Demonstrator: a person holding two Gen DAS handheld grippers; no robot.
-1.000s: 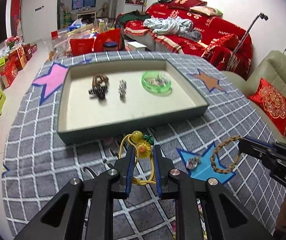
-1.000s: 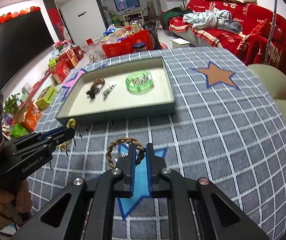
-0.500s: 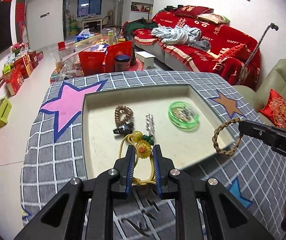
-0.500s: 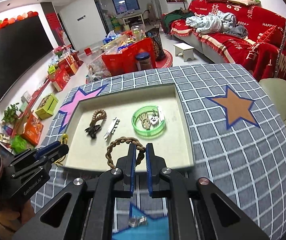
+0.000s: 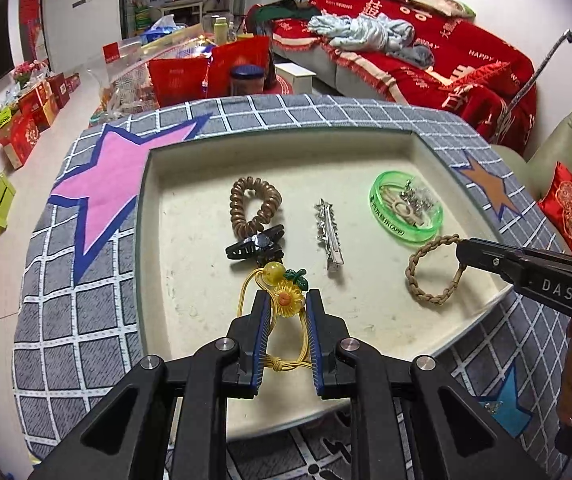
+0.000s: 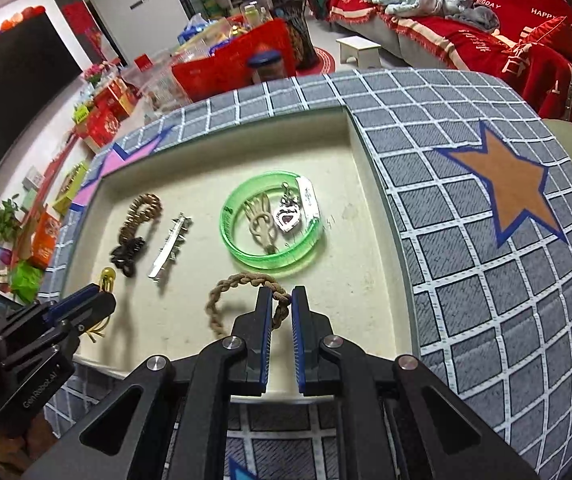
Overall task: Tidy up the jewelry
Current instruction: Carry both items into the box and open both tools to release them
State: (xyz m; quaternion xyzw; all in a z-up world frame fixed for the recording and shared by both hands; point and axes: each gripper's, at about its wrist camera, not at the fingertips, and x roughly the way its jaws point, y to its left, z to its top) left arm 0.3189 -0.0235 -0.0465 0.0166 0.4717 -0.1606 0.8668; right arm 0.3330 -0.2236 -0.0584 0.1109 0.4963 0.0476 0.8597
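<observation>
My left gripper [image 5: 286, 300] is shut on a yellow hair tie with a sunflower charm [image 5: 284, 298], held over the near part of the cream tray [image 5: 158, 208]. My right gripper [image 6: 280, 298] is shut on a braided tan hair tie [image 6: 242, 284], also over the tray; it also shows in the left wrist view [image 5: 434, 276]. In the tray lie a brown coil hair tie [image 5: 254, 208], a black claw clip [image 5: 256, 244], a silver hair clip [image 5: 328, 232] and a green bangle [image 5: 406, 212] with small pieces inside it.
The tray sits on a grey checked cloth [image 5: 78, 320] with pink [image 5: 110, 184], orange [image 6: 514, 188] and blue [image 5: 502, 408] stars. A red sofa [image 5: 426, 56] and red boxes on the floor [image 5: 26, 128] lie beyond the table.
Both grippers have moved forward from above the cloth to over the tray and come lower, each still holding its hair tie.
</observation>
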